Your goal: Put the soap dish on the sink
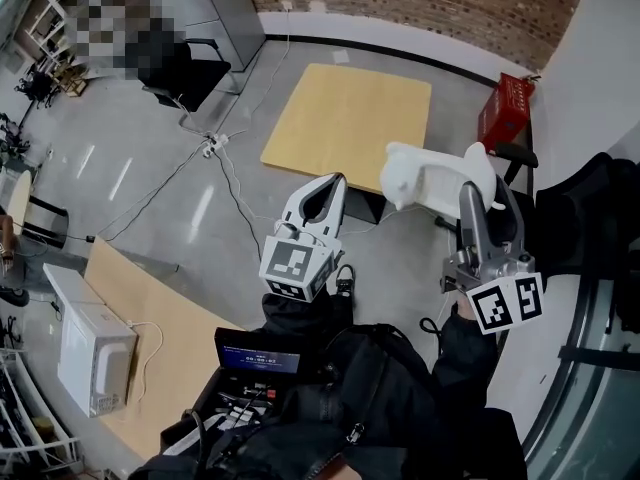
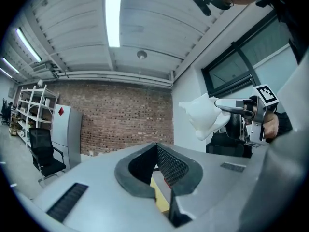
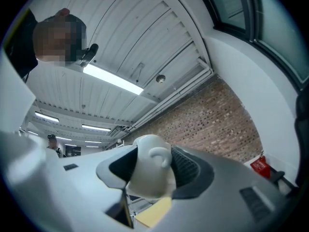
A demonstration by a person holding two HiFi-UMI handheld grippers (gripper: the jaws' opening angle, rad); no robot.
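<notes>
The soap dish (image 1: pixel 435 178) is a white, animal-shaped ceramic piece held in the air at the right of the head view. My right gripper (image 1: pixel 480 183) is shut on it, fingers clamped on its right end. In the right gripper view the soap dish (image 3: pixel 149 173) fills the space between the jaws of the right gripper (image 3: pixel 149 178). My left gripper (image 1: pixel 335 183) is held beside it to the left, its fingertips together with nothing in them. The left gripper view shows those dark pads of the left gripper (image 2: pixel 157 149) meeting at the tip, and the soap dish (image 2: pixel 205 115) off to the right. No sink is in view.
Below on the grey floor are a square wooden tabletop (image 1: pixel 345 118), a red crate (image 1: pixel 505 108), a black office chair (image 1: pixel 185 68) and a power strip with cables (image 1: pixel 215 146). At the lower left a white box (image 1: pixel 90 343) stands on a wooden table (image 1: pixel 160 318).
</notes>
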